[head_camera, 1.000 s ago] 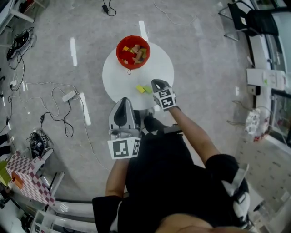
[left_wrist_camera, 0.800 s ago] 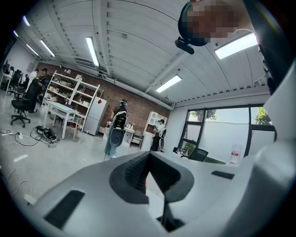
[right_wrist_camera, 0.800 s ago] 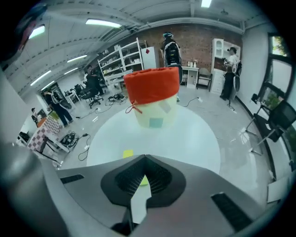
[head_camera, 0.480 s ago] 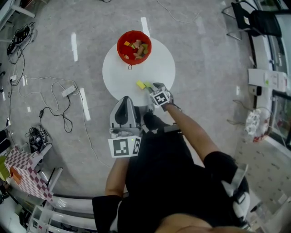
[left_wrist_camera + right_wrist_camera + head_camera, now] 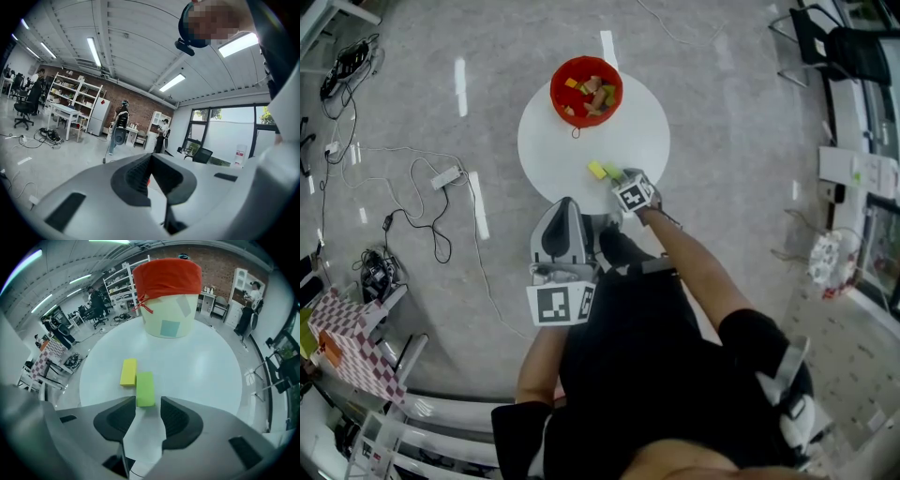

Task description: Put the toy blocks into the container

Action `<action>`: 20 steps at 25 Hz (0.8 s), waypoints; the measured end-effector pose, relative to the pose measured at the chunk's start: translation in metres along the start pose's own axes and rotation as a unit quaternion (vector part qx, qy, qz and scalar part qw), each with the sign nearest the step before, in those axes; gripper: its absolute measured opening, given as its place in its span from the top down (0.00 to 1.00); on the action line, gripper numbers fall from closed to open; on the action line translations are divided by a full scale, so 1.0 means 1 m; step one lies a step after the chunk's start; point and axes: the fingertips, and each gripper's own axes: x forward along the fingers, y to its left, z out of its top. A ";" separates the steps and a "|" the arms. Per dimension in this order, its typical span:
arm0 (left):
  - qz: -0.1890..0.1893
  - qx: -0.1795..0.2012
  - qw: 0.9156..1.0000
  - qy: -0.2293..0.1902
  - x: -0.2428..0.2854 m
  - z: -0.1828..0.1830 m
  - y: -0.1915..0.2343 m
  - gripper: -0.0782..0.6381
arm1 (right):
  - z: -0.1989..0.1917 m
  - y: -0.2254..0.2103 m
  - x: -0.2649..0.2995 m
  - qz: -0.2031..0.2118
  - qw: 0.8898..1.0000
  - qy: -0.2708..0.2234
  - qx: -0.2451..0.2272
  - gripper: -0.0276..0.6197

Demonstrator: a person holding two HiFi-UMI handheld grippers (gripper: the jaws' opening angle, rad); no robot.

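Observation:
A red-rimmed container (image 5: 586, 91) (image 5: 166, 291) holding several toy blocks stands at the far edge of the round white table (image 5: 642, 131) (image 5: 206, 366). A yellow block (image 5: 596, 170) (image 5: 128, 371) and a green block (image 5: 611, 172) (image 5: 145, 388) lie side by side, touching, near the table's front edge. My right gripper (image 5: 623, 180) (image 5: 147, 404) is low over the table with its jaws opening. The green block's near end sits just at the jaw tips and the pads do not press on it. My left gripper (image 5: 564, 208) (image 5: 151, 157) hangs shut and empty off the table, by my body.
Cables and a power strip (image 5: 445, 176) lie on the floor to the left. A checkered stool (image 5: 352, 352) stands at lower left, and chairs and desks line the right side. The table's front edge is close under my right gripper.
My right gripper has dropped and moved toward the two blocks, ending at the green one. The left gripper has stayed where it was.

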 end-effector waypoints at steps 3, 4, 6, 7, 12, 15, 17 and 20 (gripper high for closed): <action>0.003 0.000 1.000 0.000 -0.001 -0.002 0.001 0.90 | -0.005 -0.003 0.006 -0.002 1.000 0.017 0.001 0.73; 0.004 -0.002 1.000 0.000 -0.002 -0.002 0.001 0.90 | -0.007 -0.003 0.008 -0.004 1.000 0.022 0.002 0.73; 0.005 -0.008 1.000 -0.001 -0.003 -0.003 0.002 0.90 | -0.011 -0.005 0.009 -0.009 0.999 0.031 0.007 0.74; 0.005 -0.011 1.000 -0.002 -0.003 -0.003 0.002 0.90 | -0.011 -0.005 0.009 -0.010 0.999 0.032 0.010 0.76; 0.005 -0.015 1.000 -0.007 -0.001 0.000 0.004 0.90 | -0.009 -0.003 -0.001 0.003 0.999 0.028 0.019 0.76; 0.004 -0.013 1.000 -0.011 0.002 0.001 0.005 0.90 | 0.000 -0.001 -0.013 0.011 1.000 0.011 0.024 0.76; 0.004 -0.014 1.000 -0.015 0.003 0.004 0.004 0.90 | 0.012 0.001 -0.025 0.019 0.999 -0.014 0.028 0.77; 0.003 -0.015 1.000 -0.022 0.004 0.009 0.004 0.90 | 0.037 0.001 -0.053 0.021 0.998 -0.059 0.029 0.77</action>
